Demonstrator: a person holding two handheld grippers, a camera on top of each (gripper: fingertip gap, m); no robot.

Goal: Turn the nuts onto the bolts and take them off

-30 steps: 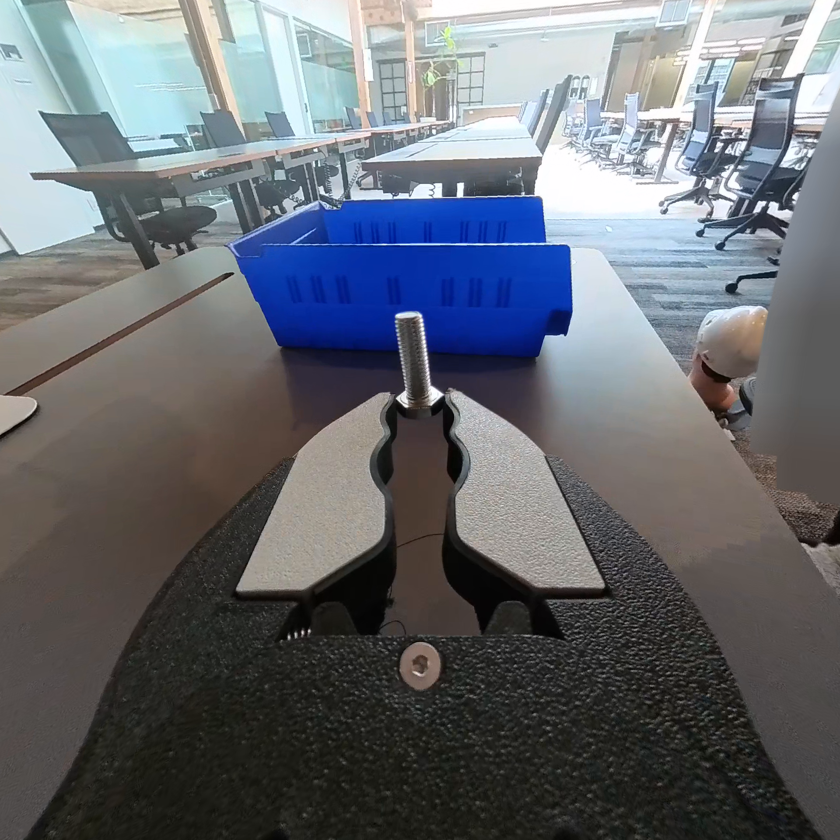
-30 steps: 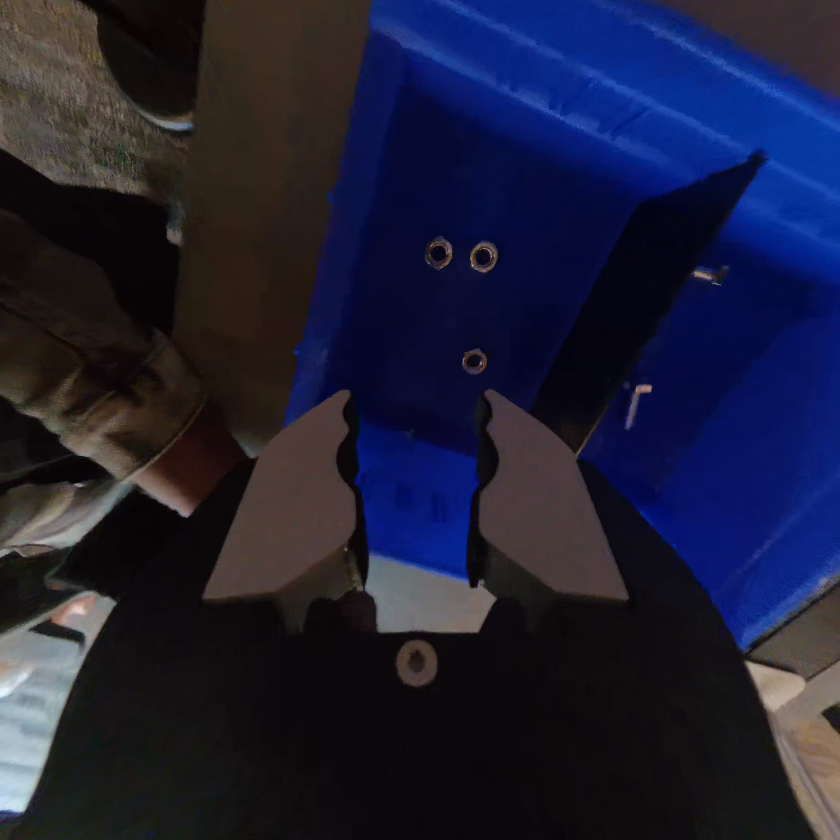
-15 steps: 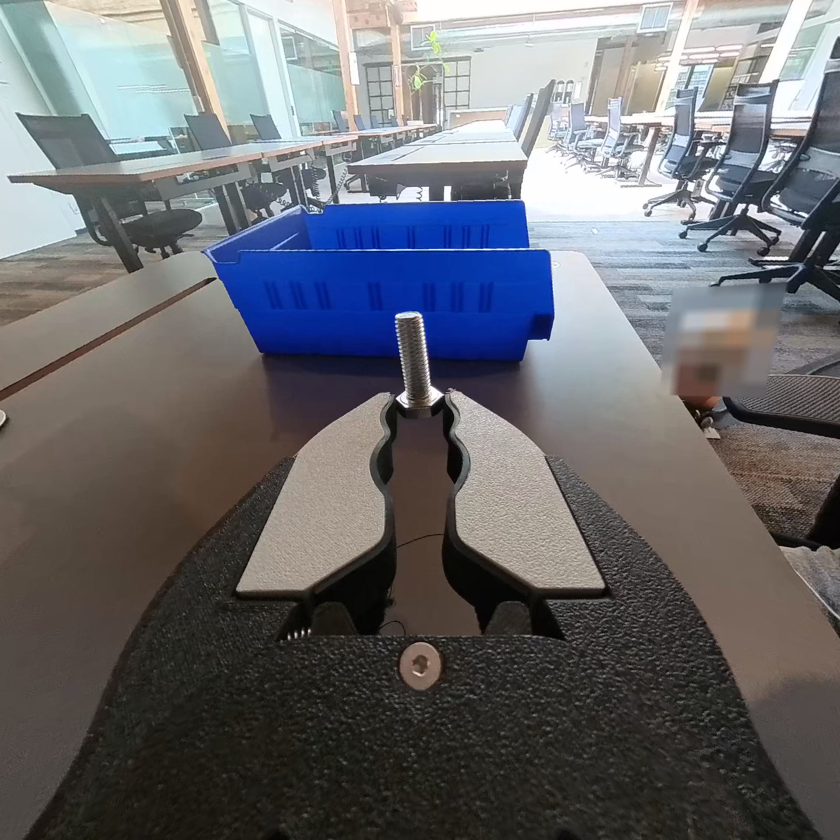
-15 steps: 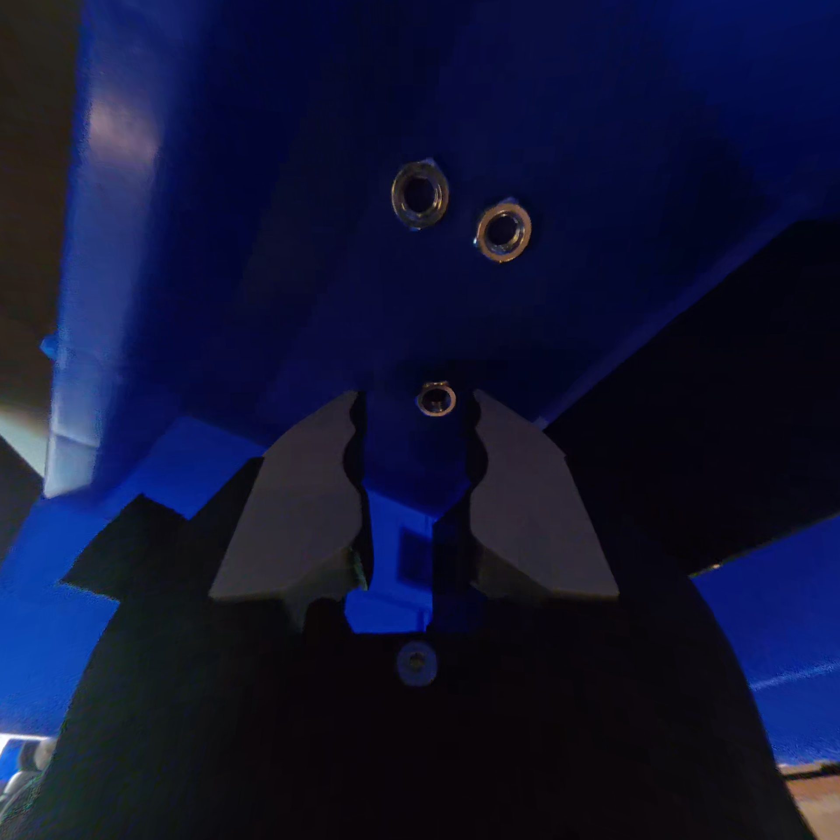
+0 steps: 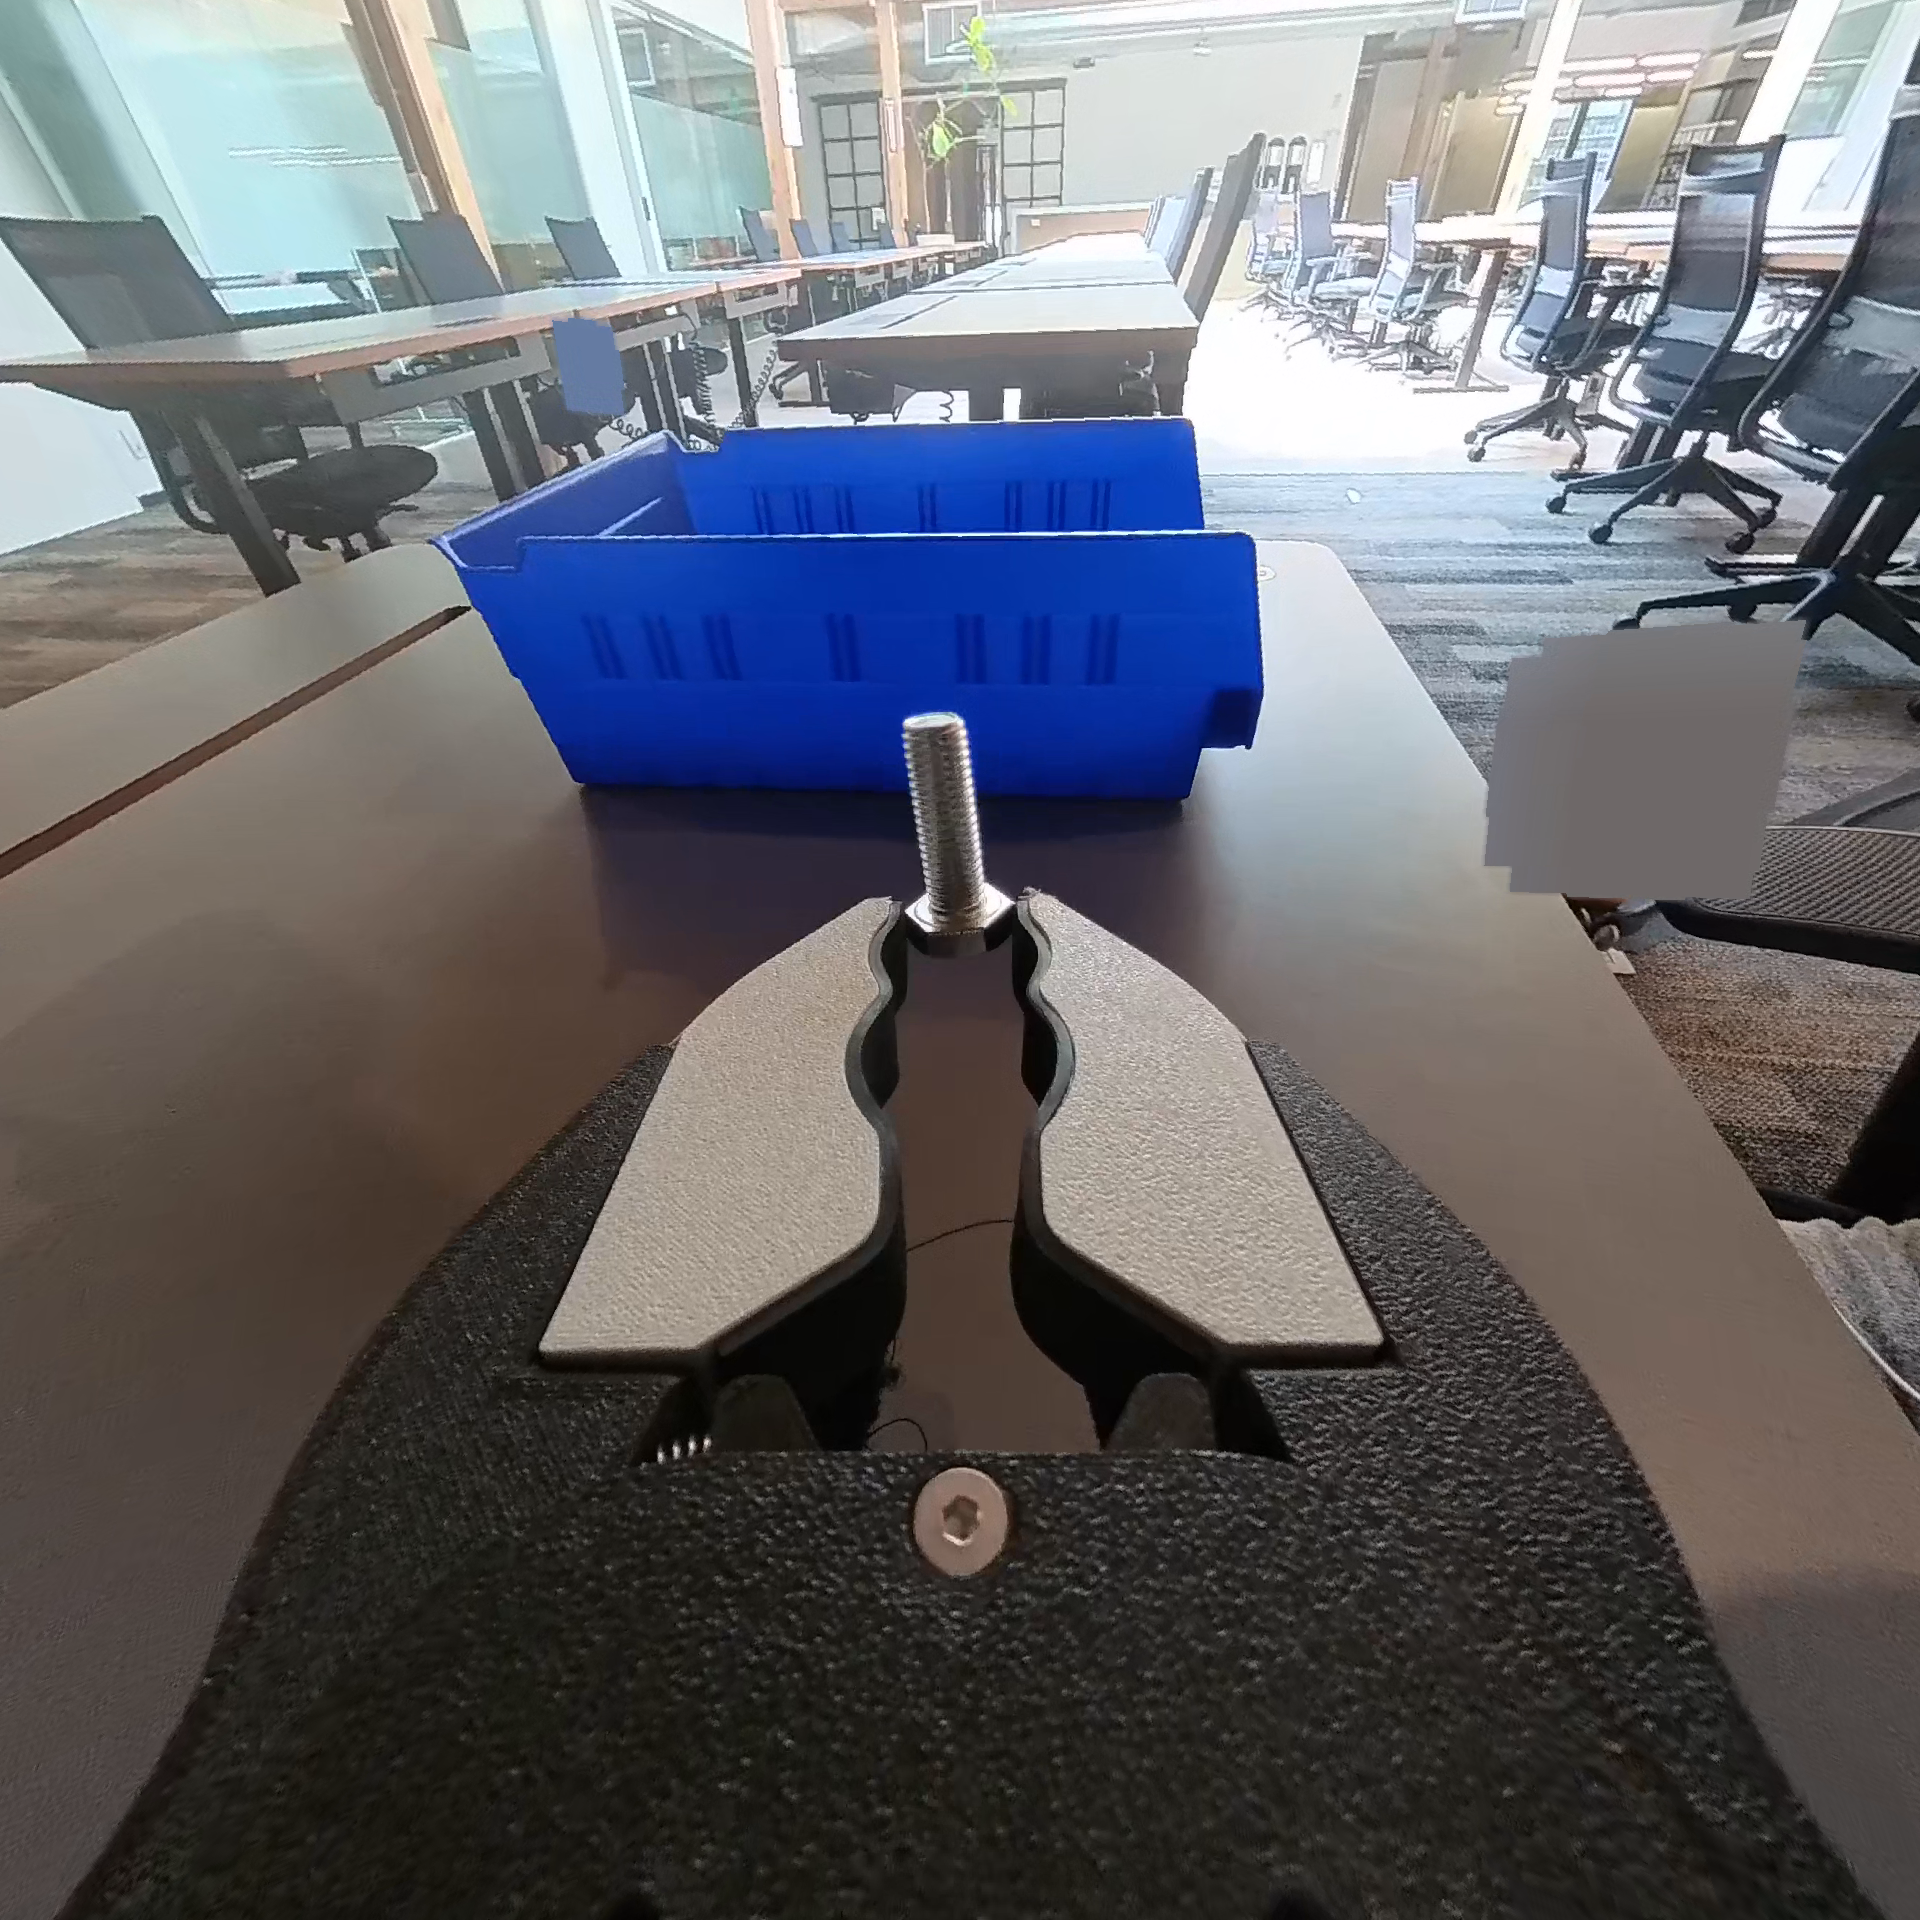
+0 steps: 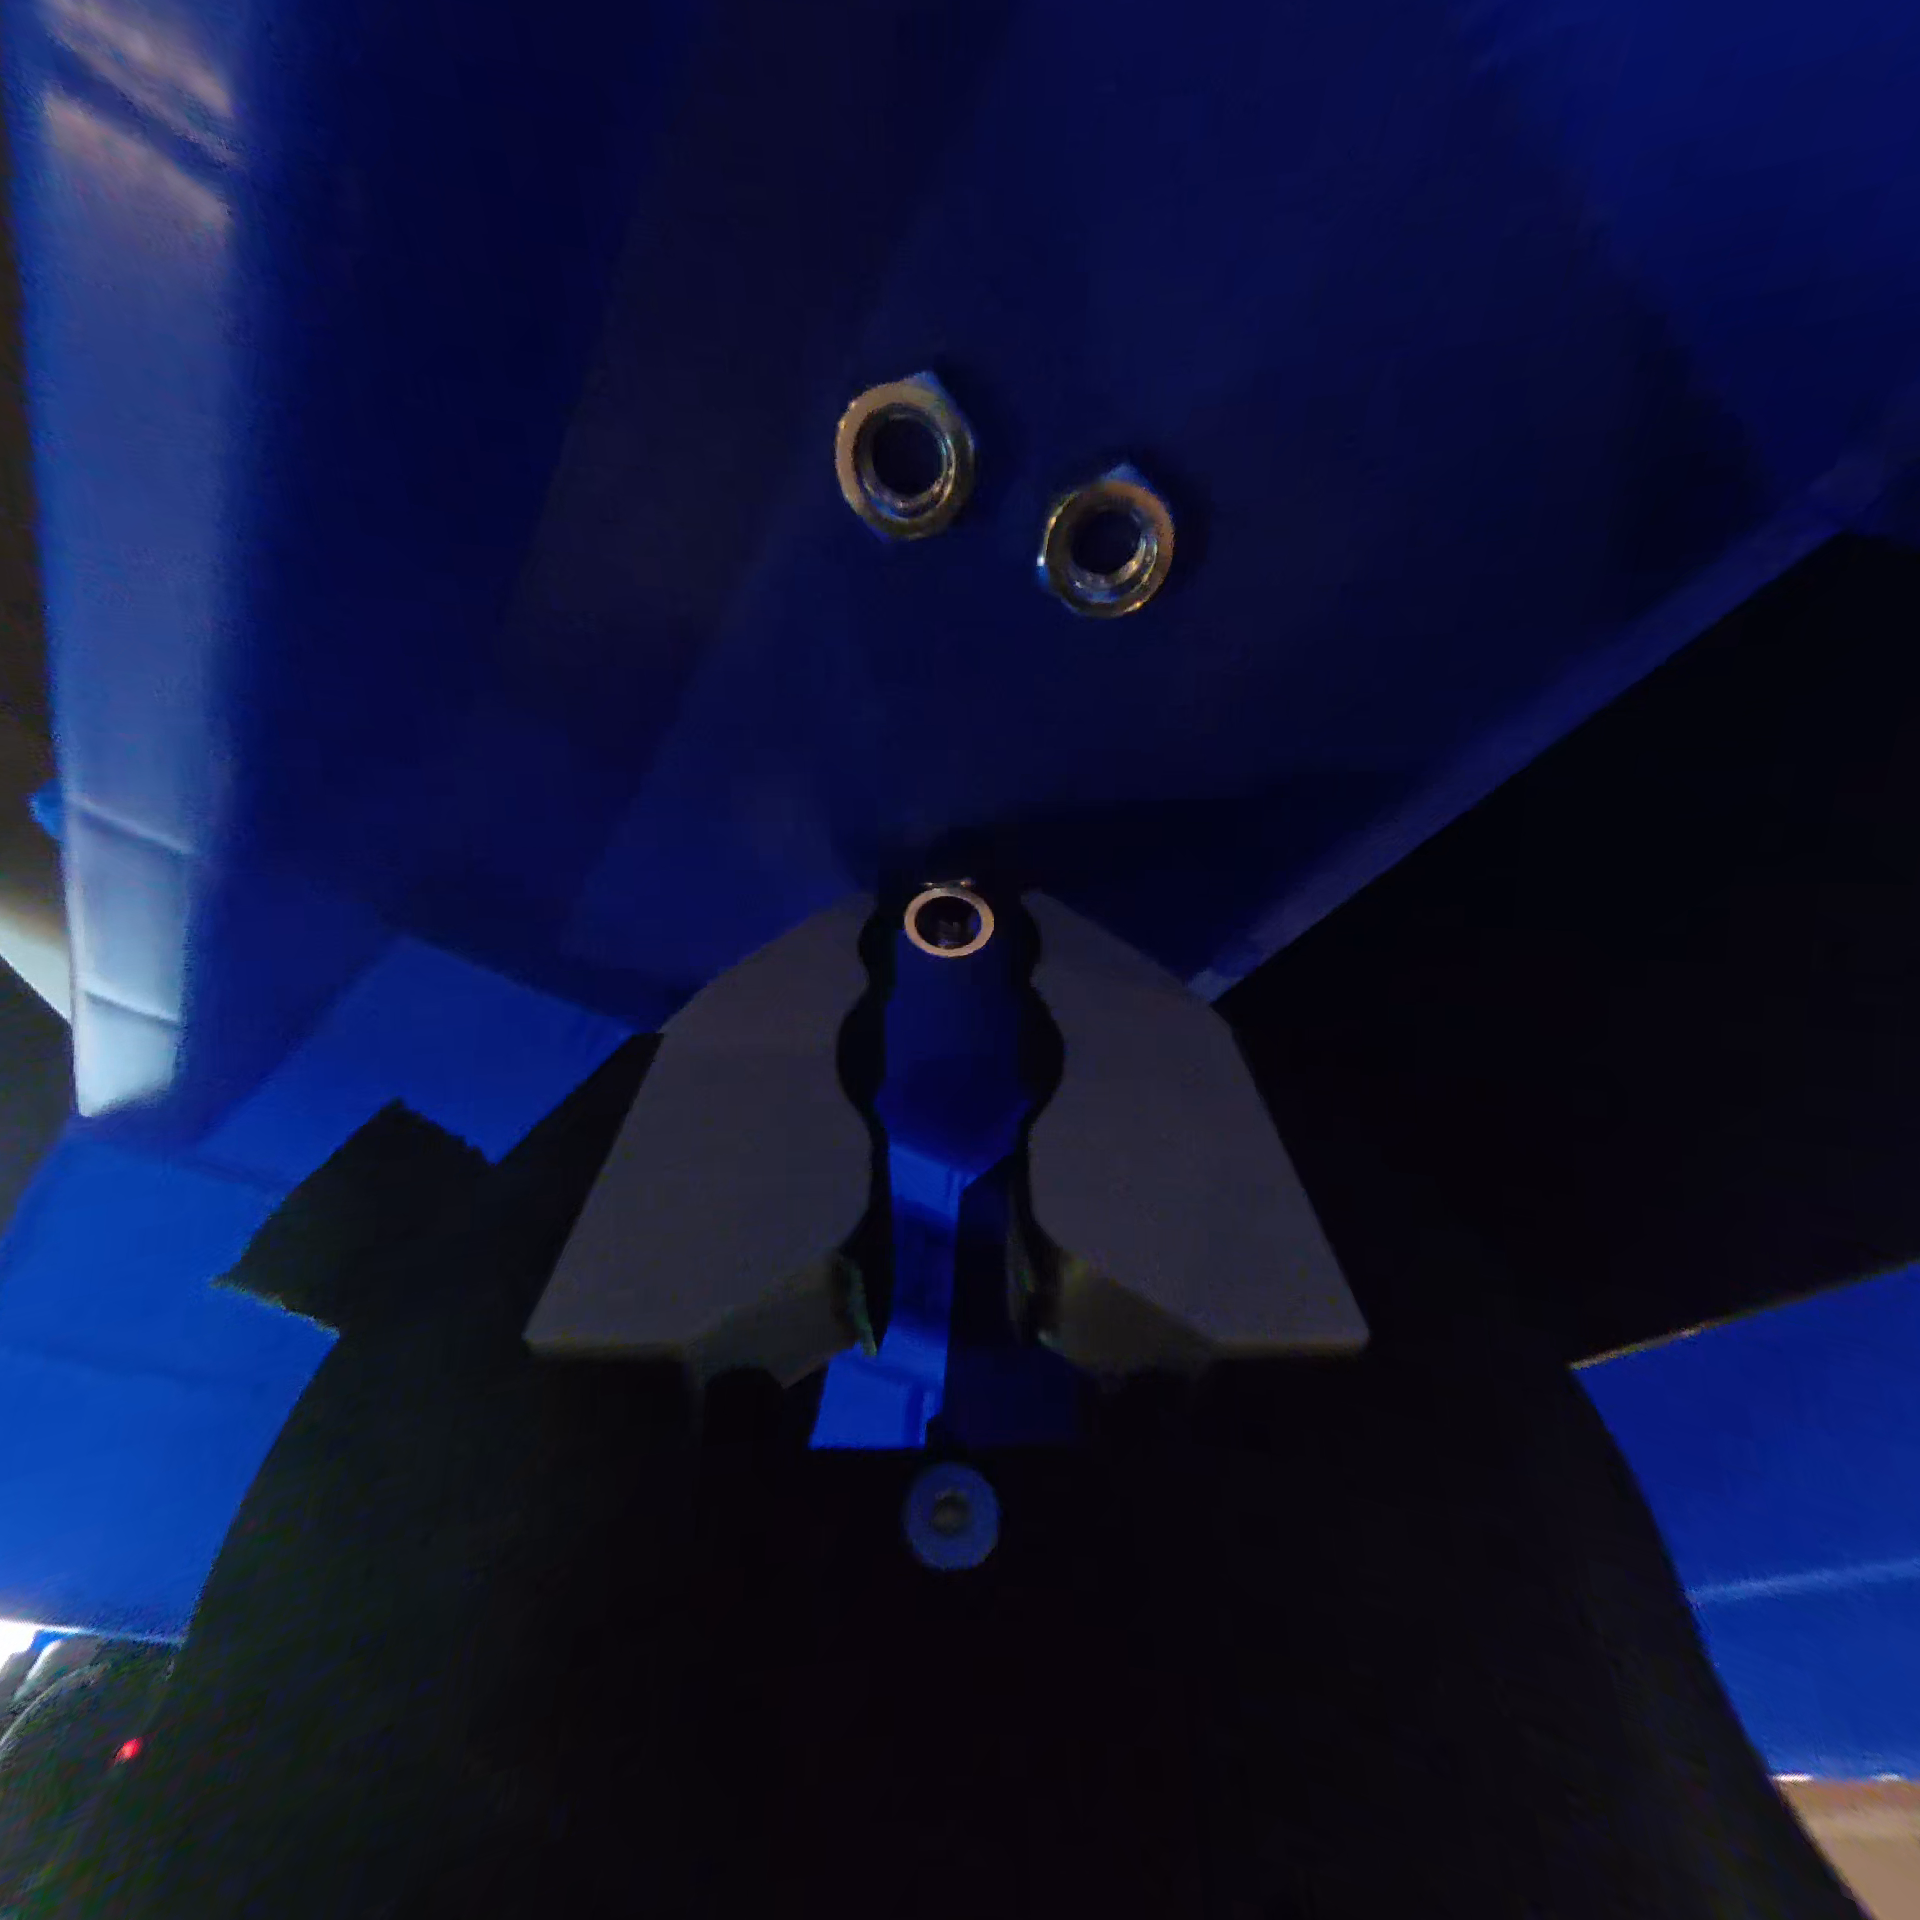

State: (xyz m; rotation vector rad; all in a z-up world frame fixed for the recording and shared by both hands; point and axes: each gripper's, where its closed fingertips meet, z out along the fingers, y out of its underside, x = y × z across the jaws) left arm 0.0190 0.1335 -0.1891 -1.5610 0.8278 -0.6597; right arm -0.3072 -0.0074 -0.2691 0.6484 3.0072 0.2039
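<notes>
Left hand-held gripper (image 5: 948, 920) clamps the hex head of a bolt (image 5: 938, 821), shank upright above the worktop (image 5: 312, 987). Right hand-held gripper (image 6: 948, 920), inside the blue bin (image 6: 1351, 260), closes on a nut (image 6: 948, 922); two nuts (image 6: 904, 457) lie beyond.

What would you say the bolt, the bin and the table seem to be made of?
Bolt: bright silvery metal, probably steel, with shiny cut threads. Bin: moulded blue plastic with ribbed walls and a slight sheen. Table: dark, smooth, matte top, possibly laminate; unclear.
</notes>
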